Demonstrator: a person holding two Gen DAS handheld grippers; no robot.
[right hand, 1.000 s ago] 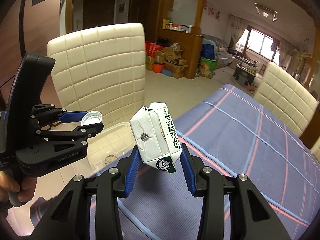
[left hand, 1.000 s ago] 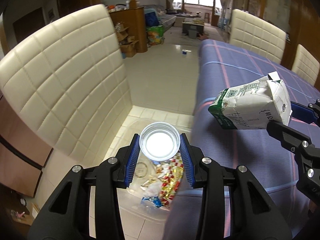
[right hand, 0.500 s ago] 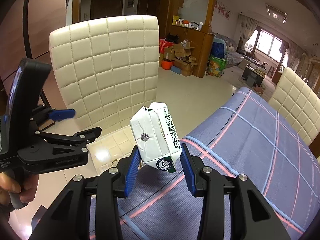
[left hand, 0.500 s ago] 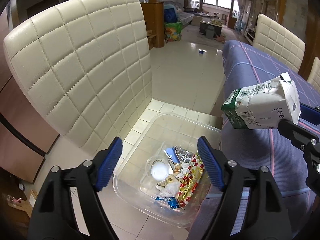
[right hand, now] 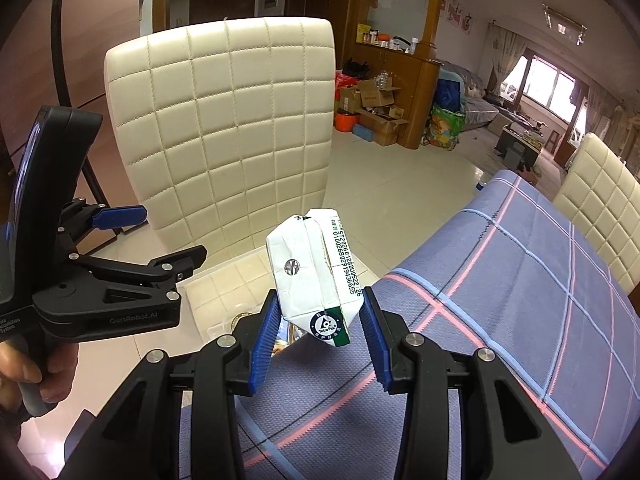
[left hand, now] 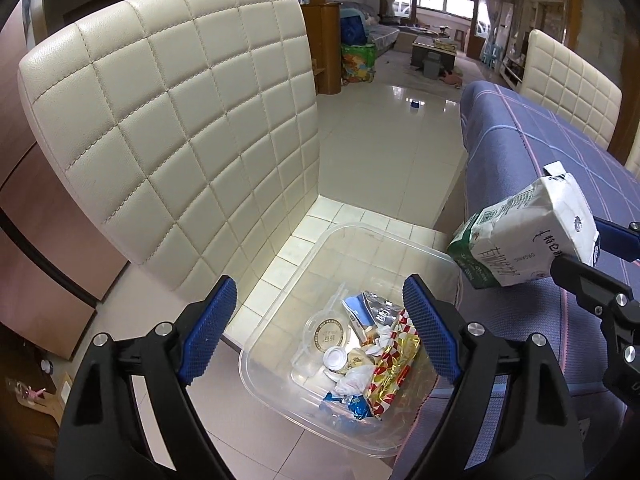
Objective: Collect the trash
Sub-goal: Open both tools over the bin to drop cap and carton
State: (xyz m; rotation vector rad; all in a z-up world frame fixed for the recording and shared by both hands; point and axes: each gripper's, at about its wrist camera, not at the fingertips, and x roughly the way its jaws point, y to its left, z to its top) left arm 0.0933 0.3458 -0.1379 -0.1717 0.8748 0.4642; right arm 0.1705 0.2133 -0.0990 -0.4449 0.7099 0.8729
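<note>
Gone from the left gripper (left hand: 318,330) is the little white cap (left hand: 335,358) it held a second ago; it now lies in the clear plastic bin (left hand: 280,320) on the floor among foil wrappers (left hand: 394,376) and a round lid (left hand: 329,331). From the left wrist view, the blue fingers stand wide apart and empty above the bin, which sits between the cream chair (left hand: 172,136) and the table edge. At right, the crumpled milk carton (left hand: 524,236) hangs out over the bin's far rim.

From the right wrist view, the right gripper (right hand: 318,330) pinches the carton (right hand: 316,276) by its lower end, above the edge of the plaid tablecloth (right hand: 520,280). The left gripper (right hand: 160,236) hangs spread off to the side.

To drop it cleanly, I'd carry the carton further out past the cloth until it sits over the bin's middle, lower it a bit, then let go; released here, it may clip the rim.
</note>
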